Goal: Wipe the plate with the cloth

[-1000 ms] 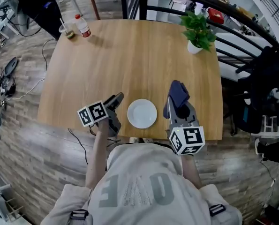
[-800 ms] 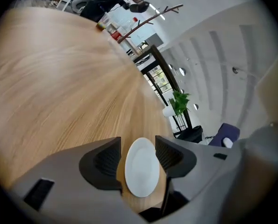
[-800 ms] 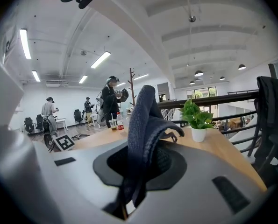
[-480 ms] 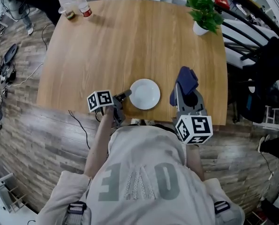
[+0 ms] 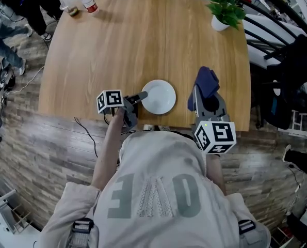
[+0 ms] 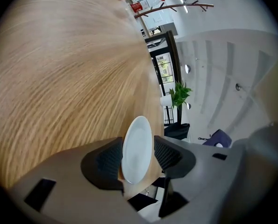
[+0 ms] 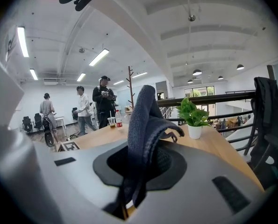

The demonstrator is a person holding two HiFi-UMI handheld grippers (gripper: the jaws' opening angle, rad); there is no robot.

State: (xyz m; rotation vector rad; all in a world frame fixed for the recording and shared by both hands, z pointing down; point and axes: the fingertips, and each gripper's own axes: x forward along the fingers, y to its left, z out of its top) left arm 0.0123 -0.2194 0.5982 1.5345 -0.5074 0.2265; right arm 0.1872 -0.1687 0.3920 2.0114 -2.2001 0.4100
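Note:
A round white plate [image 5: 161, 94] lies near the front edge of the wooden table [image 5: 143, 45]. My left gripper [image 5: 139, 97] is at the plate's left rim. In the left gripper view the plate [image 6: 138, 139] fills the gap between the two dark pads [image 6: 107, 160], and the left gripper [image 6: 138, 164] is shut on the rim. To the plate's right my right gripper [image 5: 205, 98] is shut on a dark blue cloth [image 5: 207, 81], held a little above the table. In the right gripper view the cloth [image 7: 146, 120] stands up in a fold from between the jaws of the right gripper [image 7: 141, 164].
A potted plant [image 5: 224, 12] stands at the table's far right. A bottle [image 5: 89, 1] and a cup [image 5: 73, 10] stand at its far left. A black railing and a dark jacket [image 5: 292, 76] are off the right side. People [image 7: 103, 106] stand beyond the table.
My left gripper has moved right from beside the plate onto its left rim, and its jaws now hold it. The right gripper still holds the cloth. The head camera has shifted.

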